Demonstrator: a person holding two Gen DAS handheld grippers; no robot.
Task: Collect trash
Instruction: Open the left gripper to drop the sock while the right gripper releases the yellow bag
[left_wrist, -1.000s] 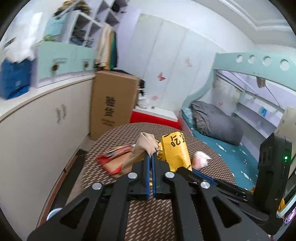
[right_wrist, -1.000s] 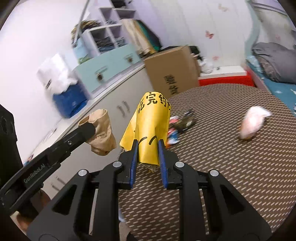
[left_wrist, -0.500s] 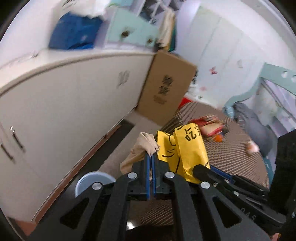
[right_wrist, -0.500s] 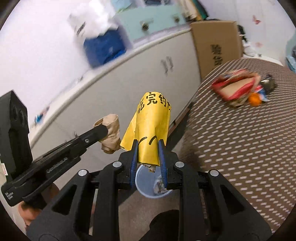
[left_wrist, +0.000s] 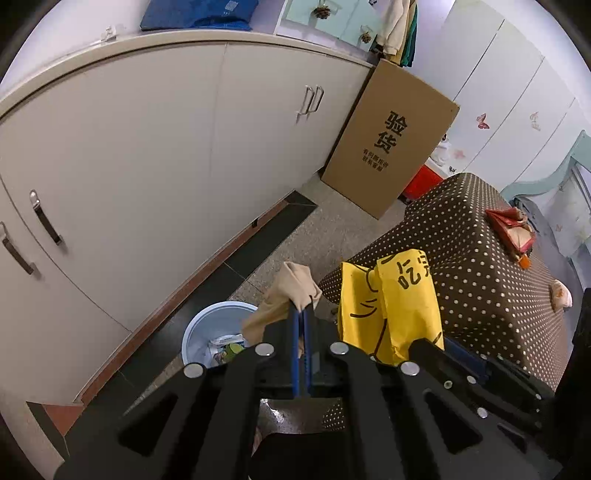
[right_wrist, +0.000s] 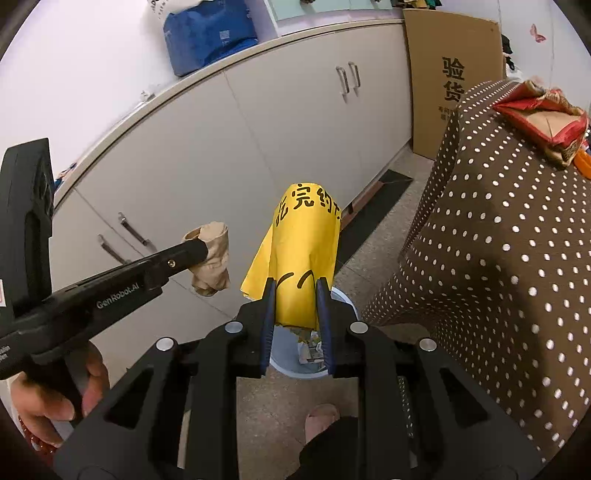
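Floor bin (left_wrist: 207, 332) beside table edge (left_wrist: 369, 258); both hand-held grippers pinch trash: left (left_wrist: 303, 314) tan paper (left_wrist: 284, 295), right (right_wrist: 295, 299) yellow bag (right_wrist: 303, 258).

We carry black grippers (right_wrist: 295, 325) with blue finger pads (right_wrist: 266, 325), round silver screws, and white "GenRobot.AI" lettering.

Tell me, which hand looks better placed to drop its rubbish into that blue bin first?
Probably the right. Its tongs hold the yellow wrapper directly over the blue bin in the right wrist view. The left tongs hold the tan crumpled paper nearer the bin's edge.
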